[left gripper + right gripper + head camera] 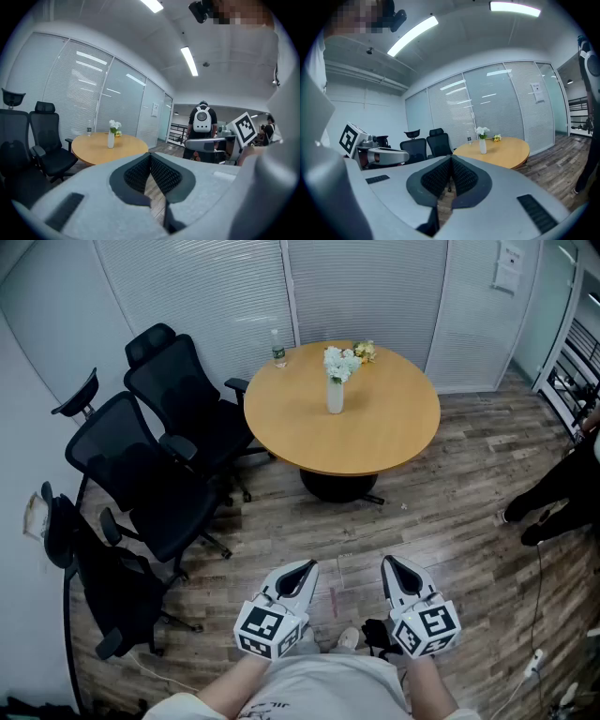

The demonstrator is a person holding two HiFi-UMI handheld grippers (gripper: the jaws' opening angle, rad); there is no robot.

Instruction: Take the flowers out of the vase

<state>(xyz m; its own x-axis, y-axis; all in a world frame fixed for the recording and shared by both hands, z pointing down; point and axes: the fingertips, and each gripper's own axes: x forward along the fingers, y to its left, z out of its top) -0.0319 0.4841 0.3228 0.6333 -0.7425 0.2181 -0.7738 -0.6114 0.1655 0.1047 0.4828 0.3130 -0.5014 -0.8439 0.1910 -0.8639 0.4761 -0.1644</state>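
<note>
A white vase [335, 396] with white flowers [339, 363] stands upright on the far half of a round wooden table [375, 432]. A small yellow-and-white posy [364, 352] lies on the table just behind it. The vase [110, 139] also shows far off in the left gripper view, and the vase [483, 146] in the right gripper view. My left gripper [302, 571] and right gripper [394, 567] are held close to my body, well short of the table. Both are shut with nothing between the pads.
A clear bottle [277, 349] stands at the table's far left edge. Three black office chairs [187, 404] crowd the left side. A person with a white backpack [202, 121] stands off to the right, and dark legs [553, 502] show at the right edge. Wood floor lies between me and the table.
</note>
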